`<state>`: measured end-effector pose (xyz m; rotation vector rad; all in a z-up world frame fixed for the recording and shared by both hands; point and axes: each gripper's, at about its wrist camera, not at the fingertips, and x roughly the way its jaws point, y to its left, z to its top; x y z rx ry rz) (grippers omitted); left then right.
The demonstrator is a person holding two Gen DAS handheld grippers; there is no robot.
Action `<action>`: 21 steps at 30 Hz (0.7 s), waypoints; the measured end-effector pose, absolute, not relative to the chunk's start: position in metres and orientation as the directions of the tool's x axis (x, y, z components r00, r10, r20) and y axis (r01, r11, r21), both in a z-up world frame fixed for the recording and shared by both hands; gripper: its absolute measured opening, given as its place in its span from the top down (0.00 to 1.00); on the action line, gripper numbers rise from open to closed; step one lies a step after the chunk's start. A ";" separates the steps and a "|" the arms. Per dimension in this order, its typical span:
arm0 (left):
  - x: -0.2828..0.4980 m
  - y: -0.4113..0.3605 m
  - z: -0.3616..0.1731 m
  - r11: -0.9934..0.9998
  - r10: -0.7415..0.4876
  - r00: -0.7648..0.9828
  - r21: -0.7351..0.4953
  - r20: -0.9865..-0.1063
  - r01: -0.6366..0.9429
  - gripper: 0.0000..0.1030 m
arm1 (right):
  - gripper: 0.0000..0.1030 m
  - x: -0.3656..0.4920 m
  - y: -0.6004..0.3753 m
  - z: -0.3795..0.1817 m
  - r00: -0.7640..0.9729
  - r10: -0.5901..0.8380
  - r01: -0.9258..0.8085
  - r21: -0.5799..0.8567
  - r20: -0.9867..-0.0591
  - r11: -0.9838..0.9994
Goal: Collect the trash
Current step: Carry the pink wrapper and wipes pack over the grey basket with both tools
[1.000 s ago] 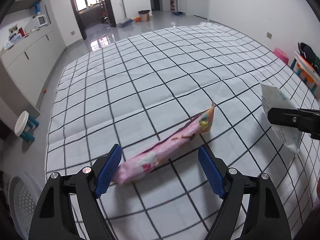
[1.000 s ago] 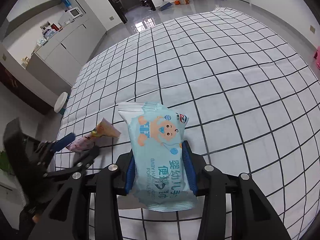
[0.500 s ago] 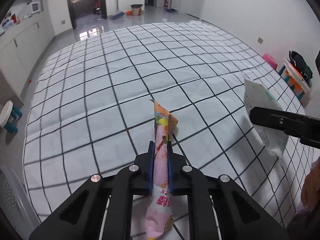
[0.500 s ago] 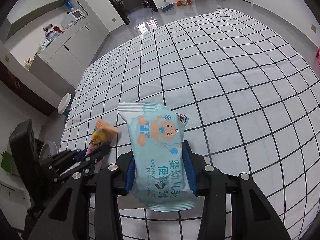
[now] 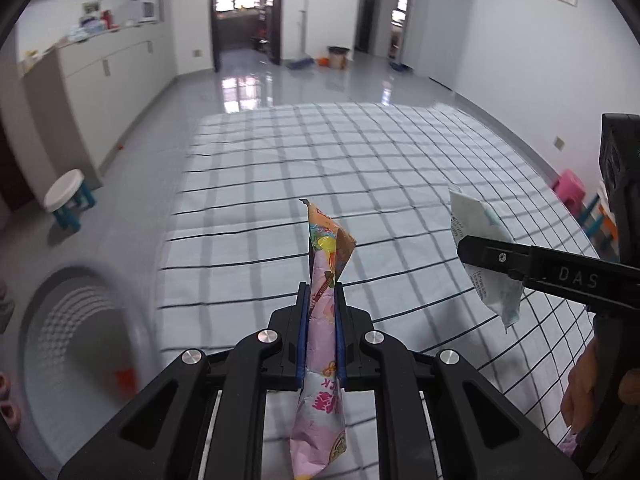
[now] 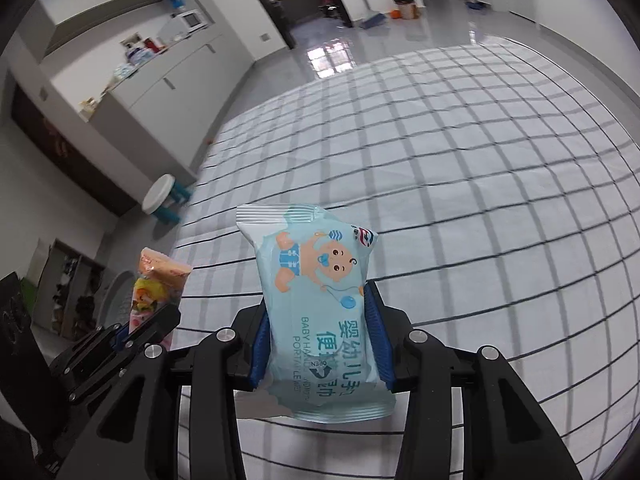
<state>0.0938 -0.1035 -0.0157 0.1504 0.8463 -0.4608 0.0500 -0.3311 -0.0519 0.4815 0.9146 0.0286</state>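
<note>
My left gripper (image 5: pixel 319 292) is shut on a long pink snack wrapper (image 5: pixel 322 344) and holds it upright above the checked sheet (image 5: pixel 312 168). The wrapper also shows in the right wrist view (image 6: pixel 158 288), gripped by the left gripper (image 6: pixel 148 326). My right gripper (image 6: pixel 318 312) is shut on a light blue baby wipes packet (image 6: pixel 320 312), lifted above the sheet (image 6: pixel 460 168). In the left wrist view the packet (image 5: pixel 486 256) hangs from the right gripper (image 5: pixel 480 254) at the right.
A white perforated basket (image 5: pixel 76 340) stands on the floor at the lower left, beside the sheet's edge. A small white stool (image 5: pixel 66 196) stands further back on the left. Cabinets line the left wall. Pink and coloured toy furniture (image 5: pixel 570 188) stands at the right.
My left gripper shut on the pink wrapper and lifted it off the sheet. Both grippers have risen and turned left, bringing the basket into view. The right gripper still holds the wipes packet.
</note>
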 end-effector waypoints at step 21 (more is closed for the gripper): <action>0.082 0.109 -0.013 0.998 0.066 0.683 0.057 -0.727 -0.036 0.89 | 0.60 0.093 -0.106 -0.037 0.542 0.469 -0.203 0.433 -0.697 0.878</action>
